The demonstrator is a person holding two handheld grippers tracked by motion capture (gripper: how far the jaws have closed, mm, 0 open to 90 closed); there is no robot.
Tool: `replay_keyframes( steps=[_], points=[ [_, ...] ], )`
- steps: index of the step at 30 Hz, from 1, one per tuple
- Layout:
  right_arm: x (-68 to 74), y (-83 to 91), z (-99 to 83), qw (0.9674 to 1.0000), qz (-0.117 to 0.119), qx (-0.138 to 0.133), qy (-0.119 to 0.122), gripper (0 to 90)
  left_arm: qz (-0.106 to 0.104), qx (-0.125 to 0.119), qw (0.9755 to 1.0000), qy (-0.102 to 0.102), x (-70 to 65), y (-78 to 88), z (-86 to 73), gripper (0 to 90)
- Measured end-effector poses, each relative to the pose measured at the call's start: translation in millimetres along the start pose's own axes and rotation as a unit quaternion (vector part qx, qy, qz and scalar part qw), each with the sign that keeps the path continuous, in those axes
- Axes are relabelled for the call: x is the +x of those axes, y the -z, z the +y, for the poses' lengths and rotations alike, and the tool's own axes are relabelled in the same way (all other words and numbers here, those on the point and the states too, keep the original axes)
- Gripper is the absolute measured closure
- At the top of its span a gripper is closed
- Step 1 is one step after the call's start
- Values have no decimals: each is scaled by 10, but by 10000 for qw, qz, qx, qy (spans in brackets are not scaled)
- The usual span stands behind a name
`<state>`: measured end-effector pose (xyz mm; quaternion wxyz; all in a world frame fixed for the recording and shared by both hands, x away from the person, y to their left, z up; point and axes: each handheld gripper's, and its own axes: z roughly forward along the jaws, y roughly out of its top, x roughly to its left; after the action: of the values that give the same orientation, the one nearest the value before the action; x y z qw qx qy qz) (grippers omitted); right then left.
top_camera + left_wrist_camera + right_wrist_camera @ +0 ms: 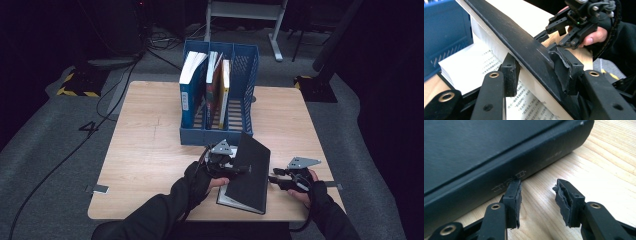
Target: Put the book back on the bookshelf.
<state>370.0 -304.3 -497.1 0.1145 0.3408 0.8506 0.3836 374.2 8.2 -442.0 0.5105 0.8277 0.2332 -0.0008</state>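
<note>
A thick black book (pixel 250 170) lies near the table's front edge, with its front cover and a wad of pages raised at a slant. My left gripper (pixel 239 170) comes in from the book's left. In the left gripper view, my left gripper (pixel 537 72) is shut on the cover (pixel 524 42) and the pages under it, above an open printed page (pixel 474 67). My right gripper (pixel 274 179) rests low on the table at the book's right side. Seen along its own jaws, my right gripper (pixel 537 195) is open beside the spine (pixel 499 177), with bare wood between the pads.
A blue file rack (pixel 240 132) stands just behind the book and holds a blue book (pixel 189 95) and two thinner ones (pixel 217 90) upright. The wooden table (pixel 150 150) has free room at left. Cables and stands lie on the dark floor beyond.
</note>
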Motion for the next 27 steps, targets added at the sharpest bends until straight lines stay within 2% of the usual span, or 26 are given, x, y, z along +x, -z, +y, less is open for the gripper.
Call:
replay_keyframes(
  steps=[4, 8, 13, 15, 17, 18, 19, 20, 23, 27],
  points=[
    [-17, 0, -8, 9999, 84, -63, -98, 534, 62, -169, 9992, -350, -101, 59, -13, 565],
    [5, 20, 15, 9998, 64, -161, -45, 544, 103, -341, 9972, -658, -183, 124, -51, 565],
    [-2, 77, 18, 9986, 201, -485, -65, 581, 21, -375, 9962, -780, -156, 192, -92, 564],
    [-16, 116, 24, 9967, 312, -737, -167, 600, -28, -326, 9966, -757, -113, 216, -111, 562],
    [-23, 205, 81, 9898, 733, -1181, -302, 592, -104, -278, 9970, -720, -93, 231, -128, 562],
    [27, 232, 152, 9919, 600, -1119, -94, 608, -110, -277, 9967, -751, -101, 234, -128, 562],
    [61, 237, 188, 9946, 332, -982, 56, 596, -84, -283, 9964, -792, -116, 234, -121, 562],
    [61, 244, 202, 9947, 259, -986, 103, 610, -70, -282, 9963, -803, -121, 236, -120, 561],
    [-27, 207, 132, 9968, 135, -767, -167, 624, -54, -341, 9957, -855, -139, 243, -130, 562],
    [-5, 105, 85, 9991, 88, -408, -39, 628, -13, -372, 9944, -990, -189, 249, -116, 562]
  ],
)
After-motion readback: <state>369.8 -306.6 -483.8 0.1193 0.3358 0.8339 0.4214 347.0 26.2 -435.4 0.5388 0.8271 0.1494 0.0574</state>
